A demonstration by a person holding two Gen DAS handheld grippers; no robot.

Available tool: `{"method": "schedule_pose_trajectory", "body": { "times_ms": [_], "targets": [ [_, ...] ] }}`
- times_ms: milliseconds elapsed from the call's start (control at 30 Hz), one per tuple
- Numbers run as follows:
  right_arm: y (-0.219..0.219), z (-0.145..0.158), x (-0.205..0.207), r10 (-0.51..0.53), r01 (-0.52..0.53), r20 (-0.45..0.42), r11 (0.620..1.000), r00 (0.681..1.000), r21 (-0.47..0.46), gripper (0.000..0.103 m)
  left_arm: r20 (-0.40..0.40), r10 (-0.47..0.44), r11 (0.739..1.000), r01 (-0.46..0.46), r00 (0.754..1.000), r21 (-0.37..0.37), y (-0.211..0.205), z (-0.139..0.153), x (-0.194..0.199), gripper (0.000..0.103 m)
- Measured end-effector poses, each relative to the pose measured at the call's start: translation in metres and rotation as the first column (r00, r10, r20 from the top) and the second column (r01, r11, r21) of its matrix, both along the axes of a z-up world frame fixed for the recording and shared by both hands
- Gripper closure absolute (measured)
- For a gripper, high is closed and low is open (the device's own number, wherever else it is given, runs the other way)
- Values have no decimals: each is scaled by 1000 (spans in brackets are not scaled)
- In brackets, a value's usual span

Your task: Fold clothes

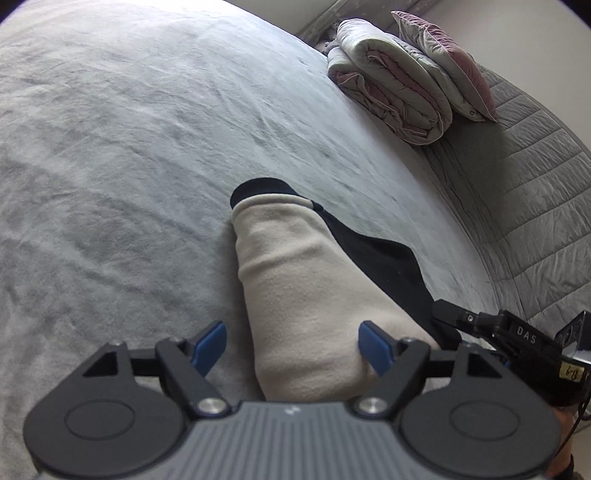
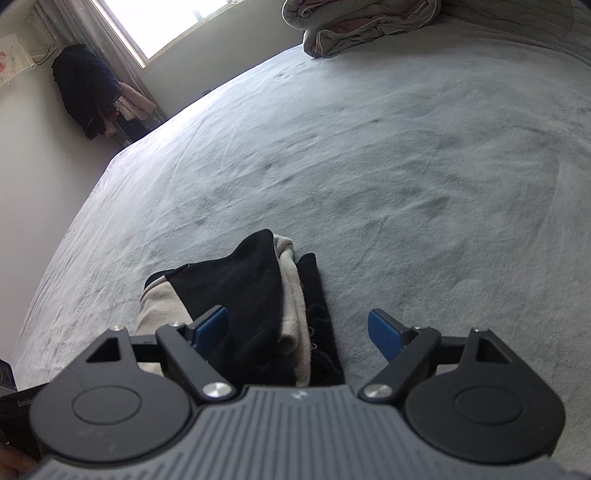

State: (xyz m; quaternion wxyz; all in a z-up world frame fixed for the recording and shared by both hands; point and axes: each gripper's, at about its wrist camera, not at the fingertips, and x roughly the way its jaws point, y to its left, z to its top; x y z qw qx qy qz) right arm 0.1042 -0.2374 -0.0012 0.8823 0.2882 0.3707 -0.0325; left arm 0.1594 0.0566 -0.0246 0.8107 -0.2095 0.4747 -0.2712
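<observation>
A beige and black garment (image 1: 295, 280) lies in a narrow folded bundle on the grey bedspread (image 1: 110, 166). My left gripper (image 1: 291, 345) is open and straddles the near end of the beige layer. Its right pad (image 1: 375, 345) rests against the cloth and its left pad (image 1: 210, 347) stands clear of it. In the right wrist view the garment (image 2: 251, 295) shows its black side with a beige strip. My right gripper (image 2: 297, 332) is open over that end, its left pad (image 2: 210, 328) above the black cloth and its right pad (image 2: 384, 334) over bare bedspread (image 2: 406, 166).
A folded quilt (image 1: 391, 85) and a pink-grey pillow (image 1: 443, 62) lie at the far end of the bed, beside a quilted grey cover (image 1: 535, 192). The housing of my right gripper (image 1: 517, 332) shows at the right. Dark clothes (image 2: 88, 88) hang by the window (image 2: 166, 22), beyond the bed's left edge.
</observation>
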Motion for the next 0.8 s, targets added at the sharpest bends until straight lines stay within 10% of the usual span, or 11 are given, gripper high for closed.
{"method": "schedule_pose_trajectory", "body": {
  "times_ms": [400,800],
  "targets": [
    [-15,-23,11,-21,31,-49,977,999,213,22,-59,63,988,-71,996,-139,-2,-27,5,34],
    [-1,-26,22,12,-3,-46,982,999,188,22,-42,76,980,-83,996,-183,1,-33,8,38]
  ]
}}
